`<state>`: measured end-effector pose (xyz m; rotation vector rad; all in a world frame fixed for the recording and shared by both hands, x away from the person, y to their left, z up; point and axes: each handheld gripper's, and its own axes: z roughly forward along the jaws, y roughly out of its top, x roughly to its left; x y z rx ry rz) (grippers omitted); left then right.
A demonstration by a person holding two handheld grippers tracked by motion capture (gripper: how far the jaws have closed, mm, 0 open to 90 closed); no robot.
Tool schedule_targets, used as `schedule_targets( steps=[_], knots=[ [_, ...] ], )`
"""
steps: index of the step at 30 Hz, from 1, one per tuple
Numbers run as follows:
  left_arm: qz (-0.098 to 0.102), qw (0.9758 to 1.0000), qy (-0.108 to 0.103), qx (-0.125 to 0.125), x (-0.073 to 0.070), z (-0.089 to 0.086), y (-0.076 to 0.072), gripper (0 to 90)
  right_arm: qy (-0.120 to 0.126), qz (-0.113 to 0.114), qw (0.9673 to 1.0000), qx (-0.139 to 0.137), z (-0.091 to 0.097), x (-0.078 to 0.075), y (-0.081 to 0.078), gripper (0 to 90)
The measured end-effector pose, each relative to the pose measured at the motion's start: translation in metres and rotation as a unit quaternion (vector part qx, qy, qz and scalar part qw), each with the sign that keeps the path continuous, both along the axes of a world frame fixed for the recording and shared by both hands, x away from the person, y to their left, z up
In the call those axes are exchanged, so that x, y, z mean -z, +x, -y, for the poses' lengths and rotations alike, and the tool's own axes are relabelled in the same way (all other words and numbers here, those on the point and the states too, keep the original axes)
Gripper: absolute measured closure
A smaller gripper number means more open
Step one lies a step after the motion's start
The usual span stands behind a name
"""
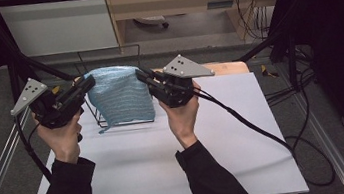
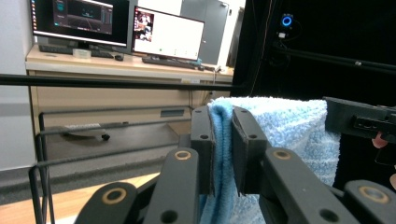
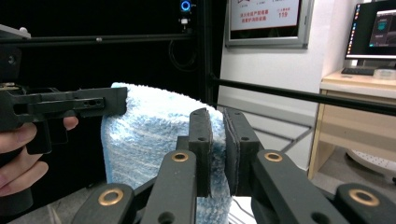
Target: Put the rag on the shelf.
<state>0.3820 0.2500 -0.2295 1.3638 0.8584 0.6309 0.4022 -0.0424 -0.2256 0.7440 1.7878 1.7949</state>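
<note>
A light blue towel [image 1: 120,96] hangs over a black wire rack [image 1: 96,118] that stands at the far middle of the white bench [image 1: 245,132], its cloth draping down the rack's front to a loose corner near the bench surface. The person holds a tool in each hand, both raised to the towel's top edge from opposite sides. The left tool [image 1: 87,86], gripped by the left hand [image 1: 64,136], reaches in from the left and is clamped on the towel's upper left corner; in the left gripper view a fold of blue cloth [image 2: 223,140] is pinched between the two black jaws, with the rest of the towel spreading away to the right. The right tool [image 1: 143,75], held by the right hand [image 1: 183,118], comes in from the right and is clenched on the upper right corner; in the right gripper view the towel [image 3: 154,140] passes between its jaws, which are drawn close together on the fabric. Each tool carries a grey three-cornered plate [image 1: 187,66] on top, and a black cable [image 1: 249,122] trails from the right one across the bench and off its right side. Beyond the bench, a wooden desk with monitors [image 2: 121,28] stands against the far wall.
</note>
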Motion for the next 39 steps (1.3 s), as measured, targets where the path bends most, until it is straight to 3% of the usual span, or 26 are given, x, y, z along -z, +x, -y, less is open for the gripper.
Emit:
schedule_targets(
  steps=[11, 26, 39],
  knots=[
    [0.018, 0.9997, -0.016, -0.008, -0.024, -0.006, 0.010, 80.2, 0.014, 0.013, 0.9998, 0.004, -0.008, -0.023, 0.014, 83.0],
    [0.056, 0.9980, -0.018, -0.023, -0.058, -0.012, 0.019, 80.1, 0.021, 0.040, 0.9989, 0.010, -0.020, -0.058, 0.030, 83.1],
    [0.056, 0.9977, -0.025, -0.031, -0.079, -0.019, 0.038, 80.1, 0.034, 0.048, 0.9982, 0.012, -0.028, -0.076, 0.046, 83.2]
  ],
)
